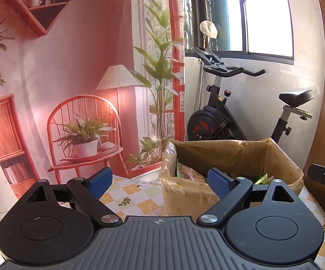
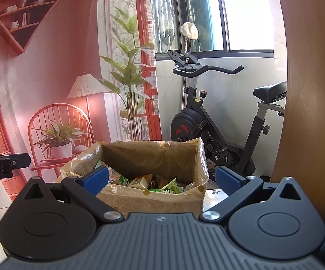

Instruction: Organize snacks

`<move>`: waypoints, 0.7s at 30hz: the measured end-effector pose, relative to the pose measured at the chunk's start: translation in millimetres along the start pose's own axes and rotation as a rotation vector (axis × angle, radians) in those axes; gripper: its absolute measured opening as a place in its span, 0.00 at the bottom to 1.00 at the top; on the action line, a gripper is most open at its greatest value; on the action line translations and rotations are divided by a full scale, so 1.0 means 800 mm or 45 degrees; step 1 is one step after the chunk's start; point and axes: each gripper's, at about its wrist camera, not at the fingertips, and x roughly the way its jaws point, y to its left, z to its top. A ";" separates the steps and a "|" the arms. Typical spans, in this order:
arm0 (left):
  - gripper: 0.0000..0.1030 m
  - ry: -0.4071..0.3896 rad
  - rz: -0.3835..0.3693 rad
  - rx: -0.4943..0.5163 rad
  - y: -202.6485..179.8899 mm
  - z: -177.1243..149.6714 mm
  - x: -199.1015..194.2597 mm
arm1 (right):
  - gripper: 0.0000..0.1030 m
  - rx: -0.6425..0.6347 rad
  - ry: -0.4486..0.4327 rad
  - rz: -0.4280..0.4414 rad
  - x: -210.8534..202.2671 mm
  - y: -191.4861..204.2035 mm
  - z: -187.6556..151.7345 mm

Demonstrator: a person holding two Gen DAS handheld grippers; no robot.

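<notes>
The left gripper (image 1: 160, 180) is standing wide open with nothing between its blue pads, hovering above the checked tabletop (image 1: 128, 200). The right gripper (image 2: 161, 178) is likewise standing wide open and empty, its jaws framing the near rim of the bag.

The snacks (image 2: 153, 183) are lying loose inside a tan plastic-lined bag (image 2: 153, 157), which is sitting on the tabletop at the 12 o'clock position in the right wrist view and toward 1 o'clock in the left wrist view. Green and yellow packets are showing; how many there are cannot be told.

An exercise bike (image 2: 209, 117) is standing beyond the bag at 1 o'clock, well clear of the work.

Risks noted, as judgement only:
- The thin liner is sagging at the near rim; a descending pad is likely to catch it and drag the whole bag.
- The packets are overlapping, so a closing gripper may be pinching two at once, or crushing soft contents.
- Both grippers are working near one opening; reaching in together is inviting a collision.
</notes>
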 end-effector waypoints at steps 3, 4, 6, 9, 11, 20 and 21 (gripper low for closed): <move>0.91 0.001 -0.001 -0.001 0.000 0.000 0.000 | 1.00 0.000 -0.002 -0.002 -0.001 0.000 0.000; 0.91 0.002 -0.001 -0.001 0.000 0.000 -0.001 | 1.00 0.001 -0.003 -0.003 -0.001 -0.001 0.000; 0.91 0.001 -0.001 0.001 0.000 0.000 -0.001 | 1.00 0.002 -0.005 -0.003 -0.001 -0.001 0.001; 0.91 -0.002 -0.005 0.002 0.000 0.000 -0.002 | 1.00 0.002 -0.006 -0.003 -0.001 -0.001 0.002; 0.91 -0.003 -0.007 0.004 0.000 0.000 -0.003 | 1.00 0.002 -0.005 -0.003 -0.001 -0.001 0.002; 0.91 0.004 -0.014 -0.001 0.003 0.000 -0.003 | 1.00 0.003 -0.006 -0.004 -0.002 -0.001 0.002; 0.91 0.005 -0.015 -0.003 0.003 0.001 -0.002 | 1.00 0.003 -0.007 -0.004 -0.002 -0.001 0.002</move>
